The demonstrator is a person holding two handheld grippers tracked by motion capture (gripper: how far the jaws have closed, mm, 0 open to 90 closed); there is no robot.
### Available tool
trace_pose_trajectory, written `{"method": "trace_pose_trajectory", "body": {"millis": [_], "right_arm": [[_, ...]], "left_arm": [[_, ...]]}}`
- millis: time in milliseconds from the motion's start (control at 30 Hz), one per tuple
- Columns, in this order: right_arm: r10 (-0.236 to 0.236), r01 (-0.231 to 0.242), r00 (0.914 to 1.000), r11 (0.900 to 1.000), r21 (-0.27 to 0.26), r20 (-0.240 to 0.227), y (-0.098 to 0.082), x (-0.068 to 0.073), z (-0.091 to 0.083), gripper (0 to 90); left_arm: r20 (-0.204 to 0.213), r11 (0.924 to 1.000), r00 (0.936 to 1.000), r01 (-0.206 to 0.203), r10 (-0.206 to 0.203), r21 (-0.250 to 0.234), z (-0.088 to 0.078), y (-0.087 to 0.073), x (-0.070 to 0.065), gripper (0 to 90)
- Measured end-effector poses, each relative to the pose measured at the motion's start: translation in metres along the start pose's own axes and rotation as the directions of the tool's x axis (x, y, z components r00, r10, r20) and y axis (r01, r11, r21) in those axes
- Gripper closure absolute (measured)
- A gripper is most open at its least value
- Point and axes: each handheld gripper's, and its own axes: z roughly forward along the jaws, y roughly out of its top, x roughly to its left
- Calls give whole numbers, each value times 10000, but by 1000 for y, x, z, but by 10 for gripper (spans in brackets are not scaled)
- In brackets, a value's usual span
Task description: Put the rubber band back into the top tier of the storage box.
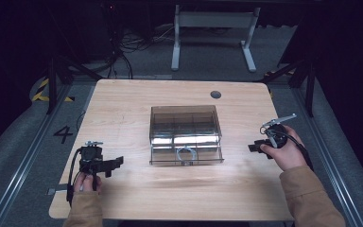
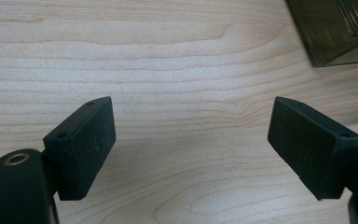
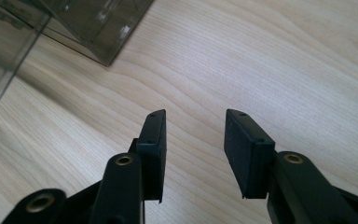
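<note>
A smoky clear drawer box (image 1: 185,135) is placed at the middle of the counter (image 1: 123,101). The left hand-held gripper (image 1: 118,162) is held wide and empty, the right hand-held gripper (image 1: 254,147) narrower, also empty. Probably nothing is started; an approach toward the box front is needed next.

Tabletop (image 1: 123,101): light wood grain, rounded corners, round dark grommet (image 1: 215,94) set near far edge right of centre. Clear smoky plastic box (image 1: 185,135) placed at centre, divided into compartments, metal ring seen inside near front. Box corner seen at edge of both gripper views.
</note>
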Motion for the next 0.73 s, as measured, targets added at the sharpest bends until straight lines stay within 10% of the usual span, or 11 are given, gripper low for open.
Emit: {"method": "trace_pose_trajectory", "body": {"millis": [733], "right_arm": [[-61,71,9997,9991,-421,251,-33,-1,26,563]], "left_arm": [[44,10000,10000,-15,15,82,1,-1,1,159]]}}
